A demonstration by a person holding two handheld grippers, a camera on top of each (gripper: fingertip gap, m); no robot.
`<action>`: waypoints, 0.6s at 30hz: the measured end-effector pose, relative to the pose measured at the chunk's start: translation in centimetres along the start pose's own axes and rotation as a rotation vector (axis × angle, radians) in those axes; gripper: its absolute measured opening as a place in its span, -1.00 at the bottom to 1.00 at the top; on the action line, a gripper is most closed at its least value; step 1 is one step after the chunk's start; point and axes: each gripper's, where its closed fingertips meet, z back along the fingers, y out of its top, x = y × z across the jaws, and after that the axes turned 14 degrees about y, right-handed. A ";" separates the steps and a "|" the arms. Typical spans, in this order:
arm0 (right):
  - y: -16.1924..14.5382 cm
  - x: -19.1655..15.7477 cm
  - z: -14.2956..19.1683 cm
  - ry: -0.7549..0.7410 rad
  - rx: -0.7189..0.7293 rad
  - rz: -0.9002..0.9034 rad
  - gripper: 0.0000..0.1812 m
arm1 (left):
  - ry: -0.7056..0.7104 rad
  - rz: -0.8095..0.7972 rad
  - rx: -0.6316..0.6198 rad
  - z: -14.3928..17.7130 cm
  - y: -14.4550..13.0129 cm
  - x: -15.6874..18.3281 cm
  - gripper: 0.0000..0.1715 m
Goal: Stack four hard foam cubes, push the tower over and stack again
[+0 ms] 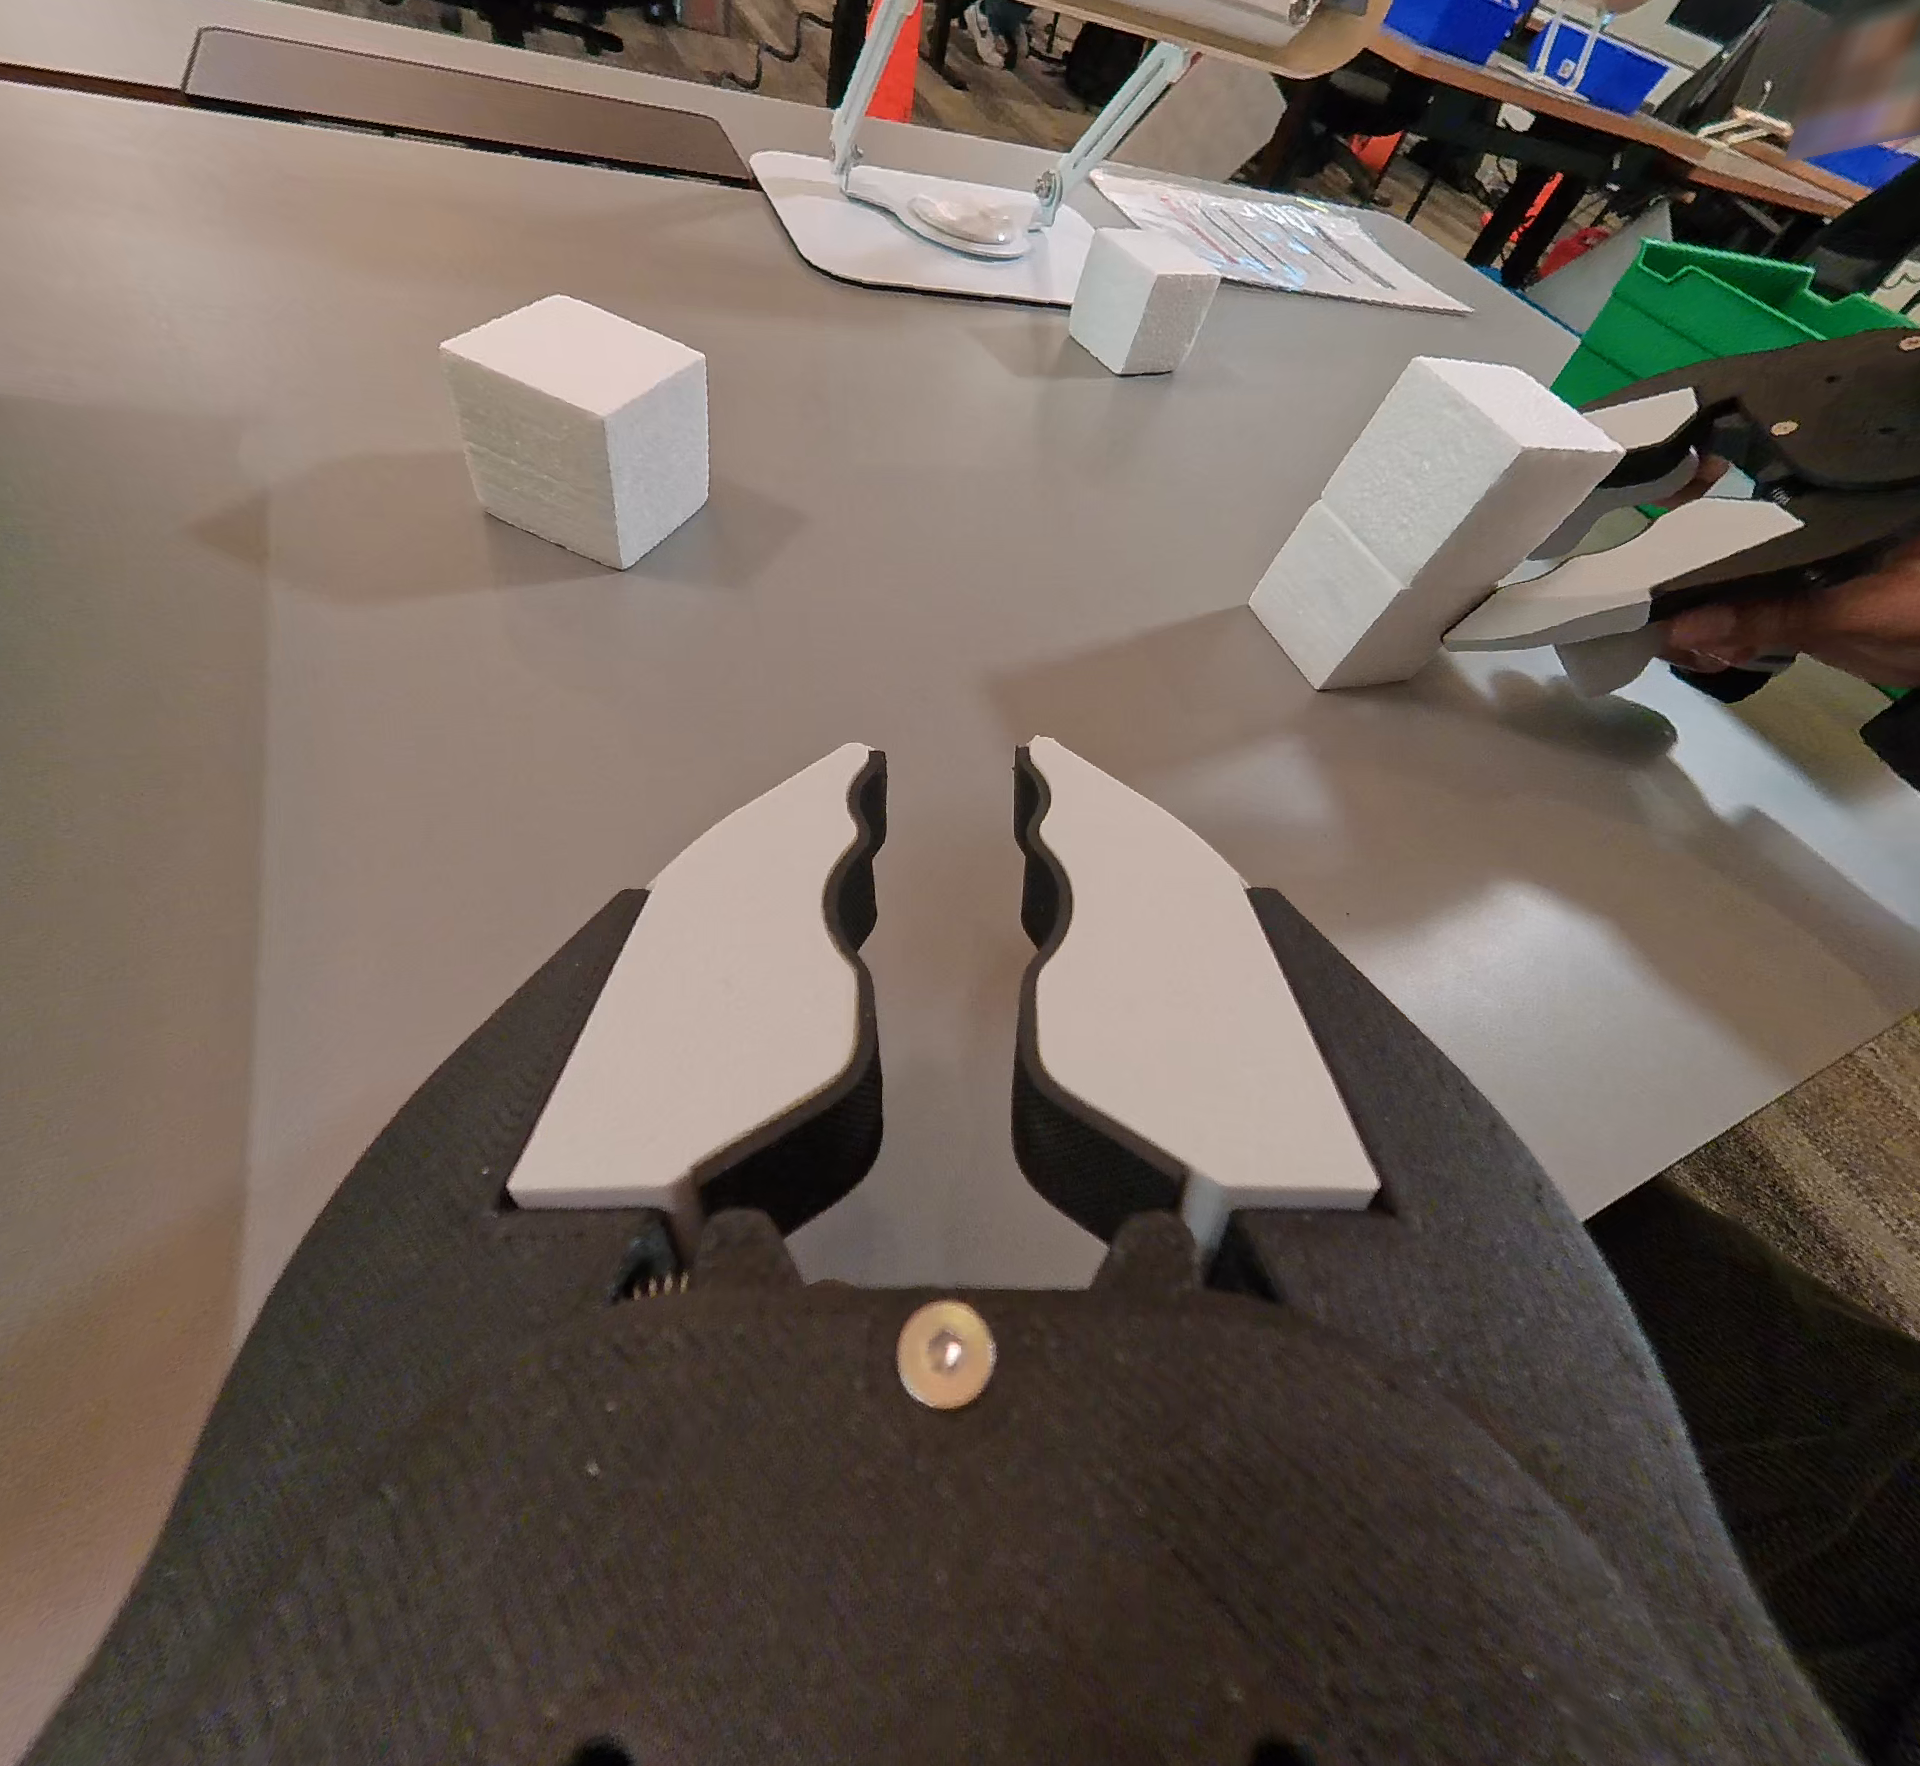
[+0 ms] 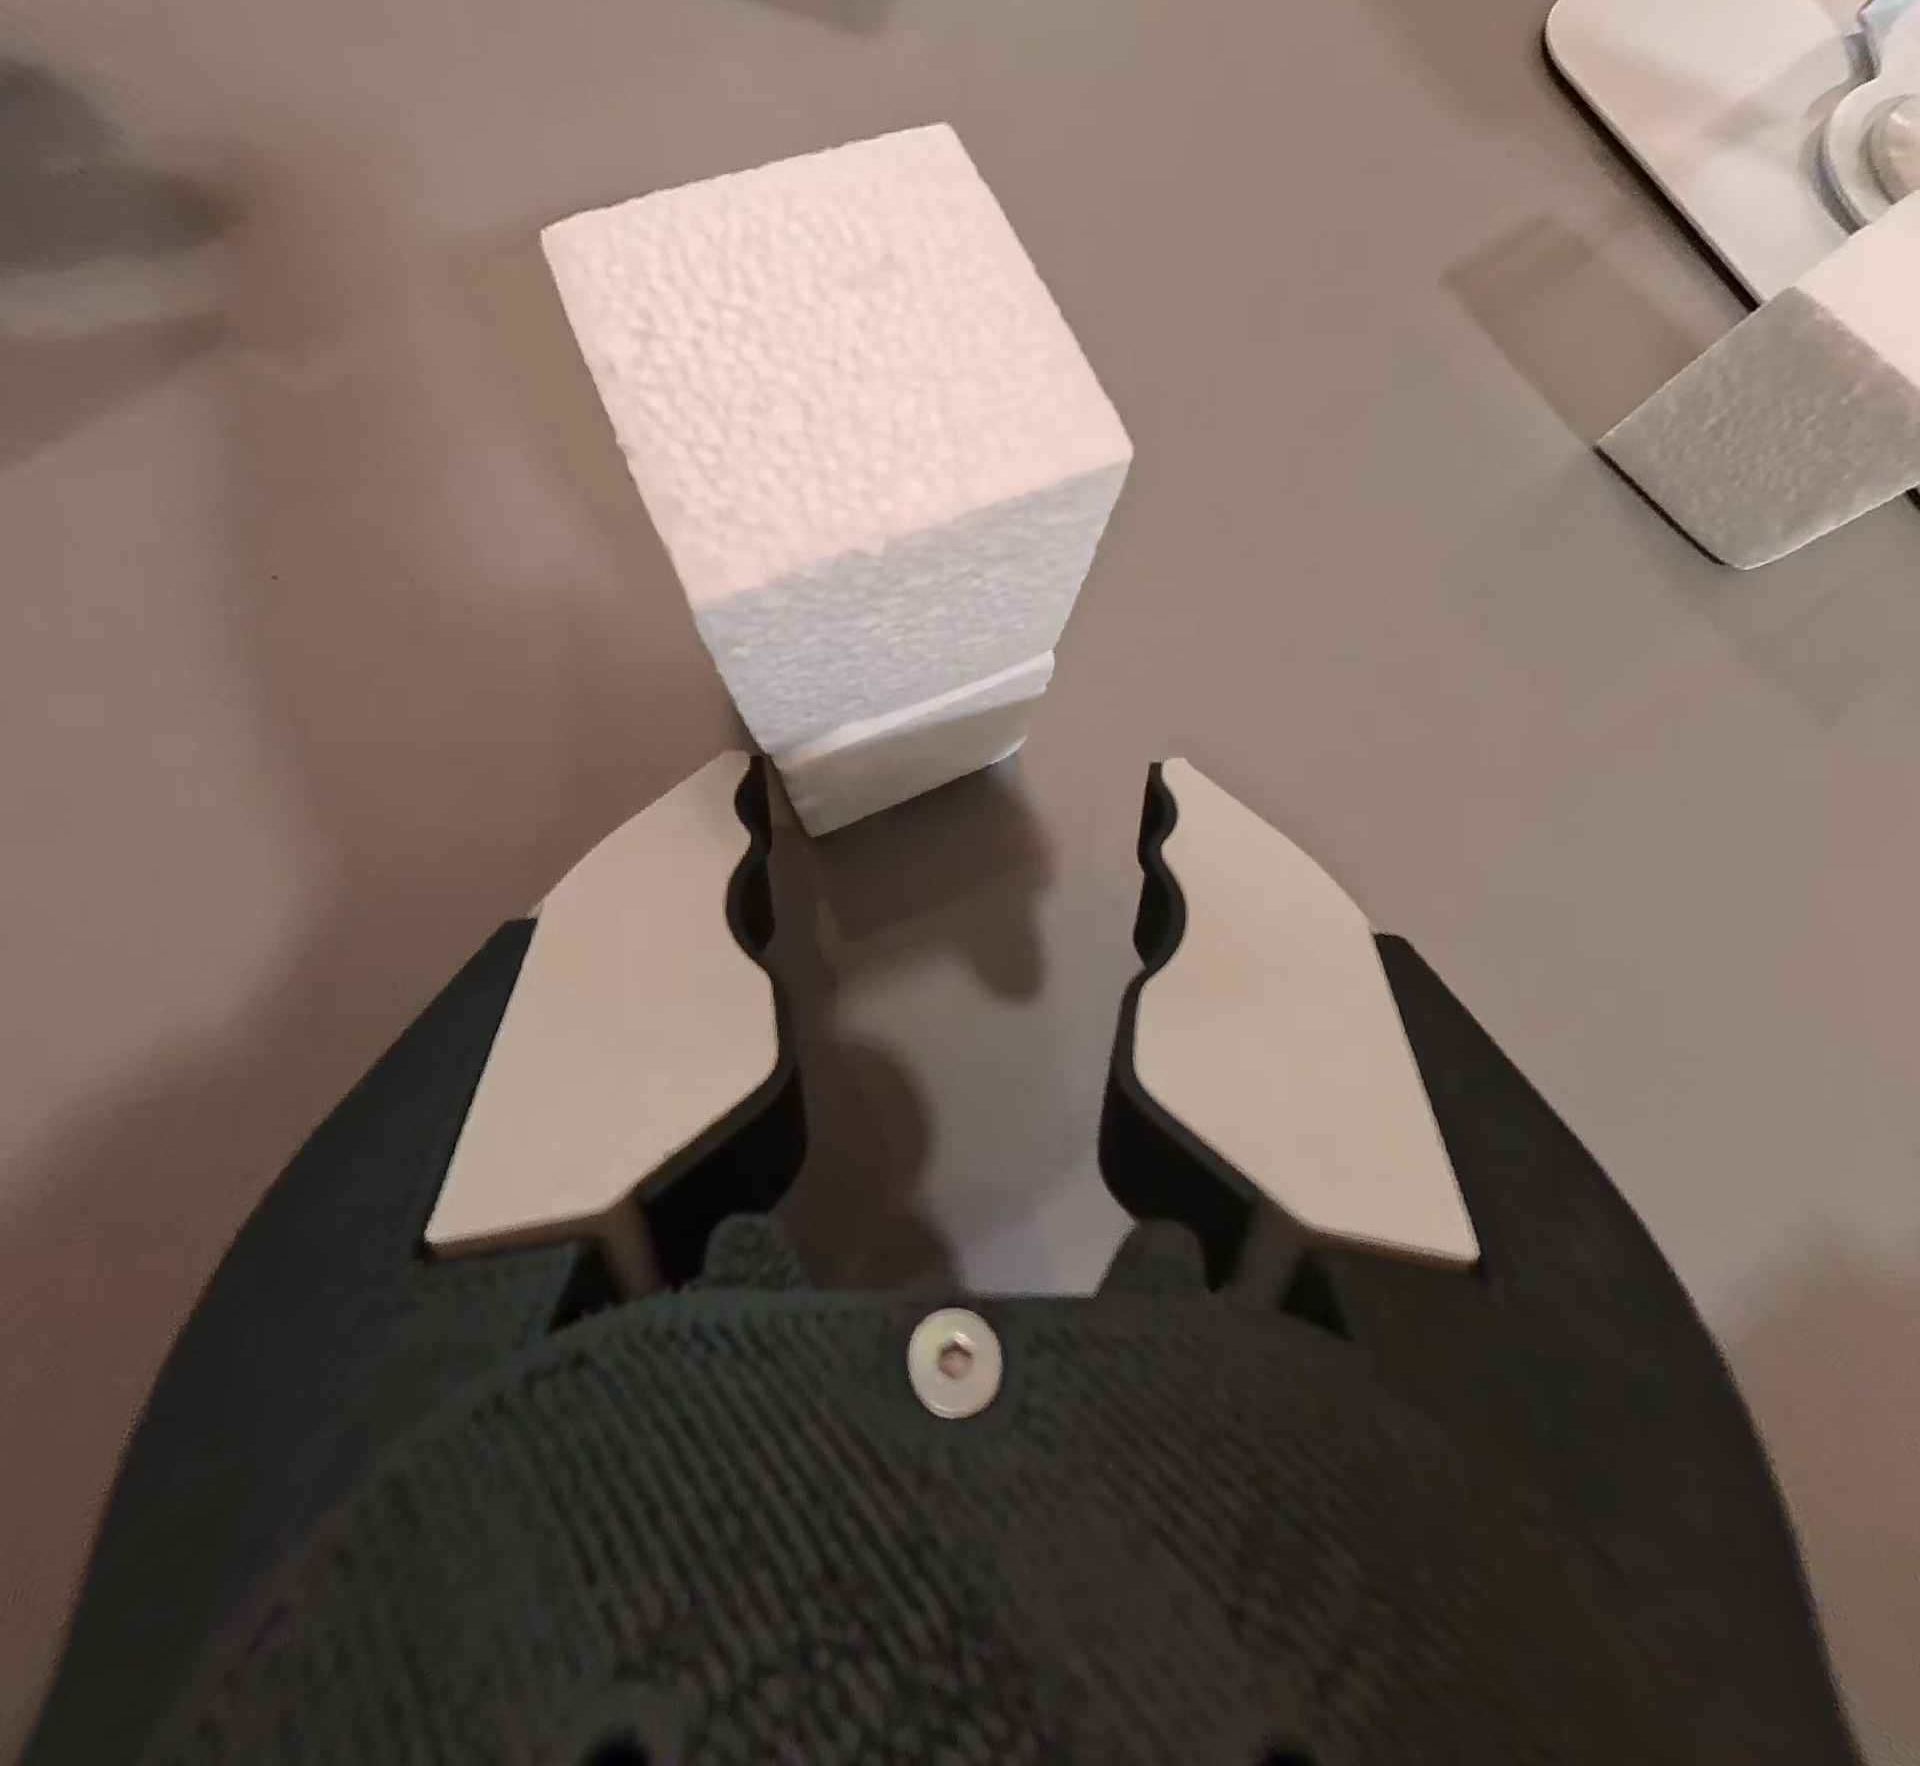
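Four white foam cubes are on the grey table (image 1: 416, 781). Two form a stack (image 1: 1423, 511) at the right, the upper cube (image 2: 831, 407) sitting slightly askew on the lower one (image 2: 914, 771). My right gripper (image 2: 951, 766) is open and empty, its fingertips just short of the stack's near side, low by the lower cube; it also shows in the left wrist view (image 1: 1558, 553). My left gripper (image 1: 949, 760) is open and empty above bare table. A single cube (image 1: 582, 428) stands ahead-left of it, another (image 1: 1143, 298) farther back.
A metal stand on a white base plate (image 1: 831, 241) stands at the back, with a clear sleeve of papers (image 1: 1278, 246) beside it. A green bin (image 1: 1704, 314) sits off the right side. The table edge (image 1: 1662, 1145) runs near right. A hand (image 1: 1787, 636) holds the right gripper. The tips of one gripper are about 25 cm away from the tips of the other. The upper cube (image 2: 831, 407) sits 7 cm or so from the ends of my right fingers. Seen from the left wrist view (image 1: 1542, 411) as well.
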 end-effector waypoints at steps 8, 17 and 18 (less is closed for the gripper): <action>-0.8 -1.1 0.9 0.109 -0.022 -0.031 -0.26 | 0.006 0.002 0.003 0.0 0.1 -0.1 -0.72; 9.8 -0.4 9.7 0.013 0.403 -0.152 -0.20 | 0.052 0.044 0.030 -0.2 0.8 -1.6 -0.73; 12.3 -1.0 10.0 -0.028 0.472 -0.142 -0.20 | 0.062 0.056 0.036 -0.2 1.0 -1.9 -0.73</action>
